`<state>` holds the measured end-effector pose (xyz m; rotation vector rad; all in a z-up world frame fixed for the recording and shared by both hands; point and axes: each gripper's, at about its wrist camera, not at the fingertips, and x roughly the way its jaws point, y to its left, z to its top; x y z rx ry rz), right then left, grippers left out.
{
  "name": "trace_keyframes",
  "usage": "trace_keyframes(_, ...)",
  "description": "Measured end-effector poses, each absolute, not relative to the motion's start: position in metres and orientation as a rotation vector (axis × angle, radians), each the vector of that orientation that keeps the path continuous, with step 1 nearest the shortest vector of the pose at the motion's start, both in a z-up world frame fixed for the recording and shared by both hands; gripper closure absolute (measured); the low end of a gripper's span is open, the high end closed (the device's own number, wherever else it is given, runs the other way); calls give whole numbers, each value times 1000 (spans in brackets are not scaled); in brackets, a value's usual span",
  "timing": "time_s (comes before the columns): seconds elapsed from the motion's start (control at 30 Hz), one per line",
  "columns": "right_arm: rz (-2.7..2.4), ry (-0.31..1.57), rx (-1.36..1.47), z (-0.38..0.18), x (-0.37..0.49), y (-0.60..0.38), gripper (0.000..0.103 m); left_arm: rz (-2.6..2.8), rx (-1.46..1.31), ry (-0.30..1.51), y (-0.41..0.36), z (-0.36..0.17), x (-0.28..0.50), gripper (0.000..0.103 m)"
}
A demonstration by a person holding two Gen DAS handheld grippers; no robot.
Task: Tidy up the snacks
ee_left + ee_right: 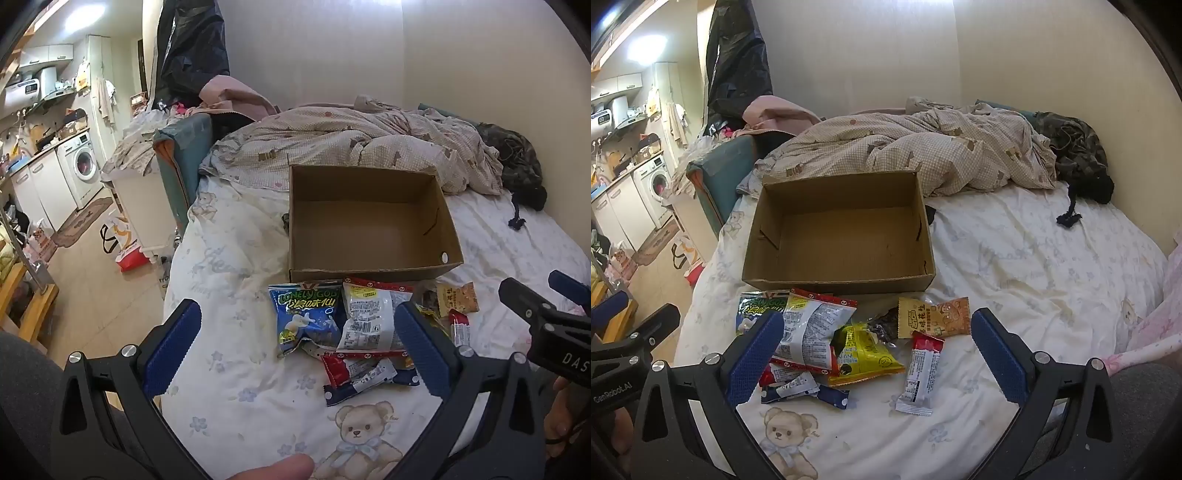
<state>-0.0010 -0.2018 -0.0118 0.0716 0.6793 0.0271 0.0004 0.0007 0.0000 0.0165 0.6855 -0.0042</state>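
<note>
An empty cardboard box (369, 225) (842, 236) sits on the bed. In front of it lies a heap of snack packets: a blue bag (306, 317), a white and red bag (369, 317) (812, 332), a yellow bag (864, 350), an orange peanut packet (934, 317) (458, 299) and a red and white bar (919, 373). My left gripper (299, 350) hovers open over the blue and white bags. My right gripper (879, 350) hovers open over the yellow bag. Neither holds anything. The right gripper's black body (546, 325) shows at the right edge of the left wrist view.
A rumpled checked duvet (923, 151) and dark clothing (1078, 155) lie behind the box by the wall. The bed's left edge (181, 266) drops to a tiled floor with bags and a washing machine (83, 166). Pink fabric (1152, 325) lies at the right.
</note>
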Motion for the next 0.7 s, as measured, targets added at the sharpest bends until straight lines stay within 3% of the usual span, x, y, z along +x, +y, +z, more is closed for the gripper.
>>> trace_keyframes(0.7,29,690,93,-14,1,-203,0,13,14,679,1,0,0,0)
